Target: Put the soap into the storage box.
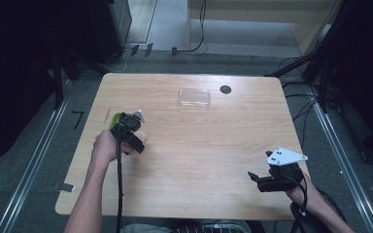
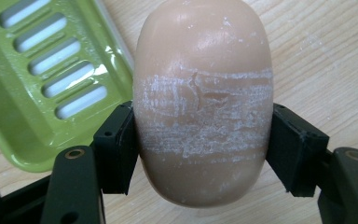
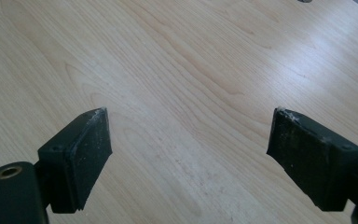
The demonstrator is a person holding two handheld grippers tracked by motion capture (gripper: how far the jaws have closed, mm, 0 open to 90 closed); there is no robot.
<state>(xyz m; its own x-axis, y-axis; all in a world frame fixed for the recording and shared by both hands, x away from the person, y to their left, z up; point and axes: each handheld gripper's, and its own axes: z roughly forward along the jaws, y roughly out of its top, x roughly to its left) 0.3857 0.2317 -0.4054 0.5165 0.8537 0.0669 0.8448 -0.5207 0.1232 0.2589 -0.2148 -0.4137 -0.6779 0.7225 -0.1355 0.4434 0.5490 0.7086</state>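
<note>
soap dish point(image 2: 37, 88): green, slotted base; seen in the left gripper view lying on the bench just left of the soap; in the high view a green edge is seen at the far-left of the left tongs, left half of the bench.
left hand point(image 1: 108, 147): brought in from the near edge, wrapped round the left tongs; cable is seen trailing back along the forearm.
left tongs point(image 2: 204, 149): clamped on the soap; both black pads pressed against its two sides, as seen in the left gripper view.
soap point(image 2: 204, 100): beige oval bar, white scuffed band across the middle; held between the pads of the left tongs, just right of the soap dish; whether it is touching the bench cannot be told.
bench point(image 1: 199, 160): light wood, rounded corners; bare grain is seen under the right tongs.
clear lid point(image 1: 194, 97): transparent, rectangular; laid flat on the far middle of the bench, well apart from both tongs.
dark round spot point(image 1: 226, 89): at the far side of the bench, just right of the clear lid; what it is cannot be told.
right tongs point(image 3: 189, 154): jaws held wide apart, nothing between them; placed at the near-right corner of the bench, grey three-cornered plate on top.
right hand point(image 1: 298, 194): seen behind the right tongs at the near-right edge.
</note>
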